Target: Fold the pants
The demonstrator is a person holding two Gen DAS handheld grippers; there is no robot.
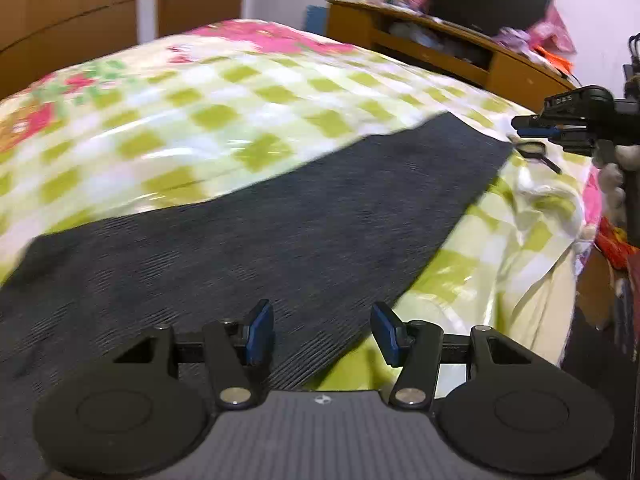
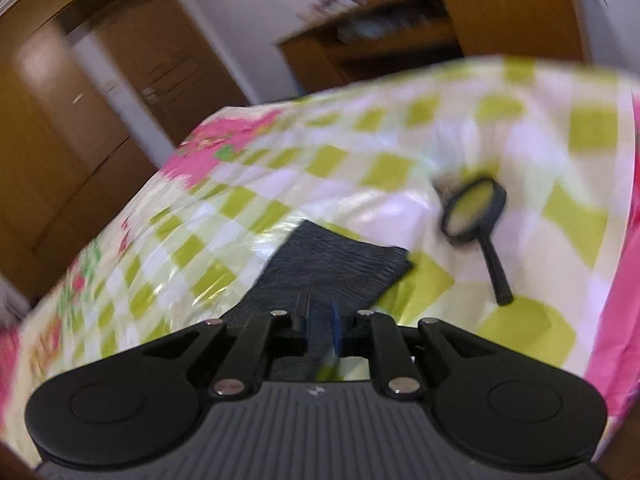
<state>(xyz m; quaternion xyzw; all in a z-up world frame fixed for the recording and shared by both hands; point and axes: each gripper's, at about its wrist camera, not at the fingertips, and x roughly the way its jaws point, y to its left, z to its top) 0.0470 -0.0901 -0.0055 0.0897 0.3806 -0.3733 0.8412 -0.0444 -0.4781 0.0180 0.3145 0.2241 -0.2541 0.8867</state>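
Note:
Dark grey ribbed pants [image 1: 280, 232] lie flat and stretched out across the green-and-white checked bed cover [image 1: 200, 112]. My left gripper [image 1: 324, 332] hovers open over their near end, its blue pads well apart and the cloth lying flat below. At the far right my right gripper [image 1: 528, 126] hangs just above the bed beside the pants' far corner. In the right wrist view, the right gripper [image 2: 320, 322] shows only a narrow gap between its jaws. Dark cloth of the pants [image 2: 332, 264] is visible through that gap and ahead of it. Nothing hangs from it.
A black magnifying glass [image 2: 474, 208] lies on the cover right of the pants' end, also the magnifying glass [image 1: 532, 148] under my right gripper. A cluttered wooden cabinet [image 1: 420, 40] with a dark screen [image 1: 488, 0] stands behind the bed. The bed's right edge [image 1: 560, 260] drops off.

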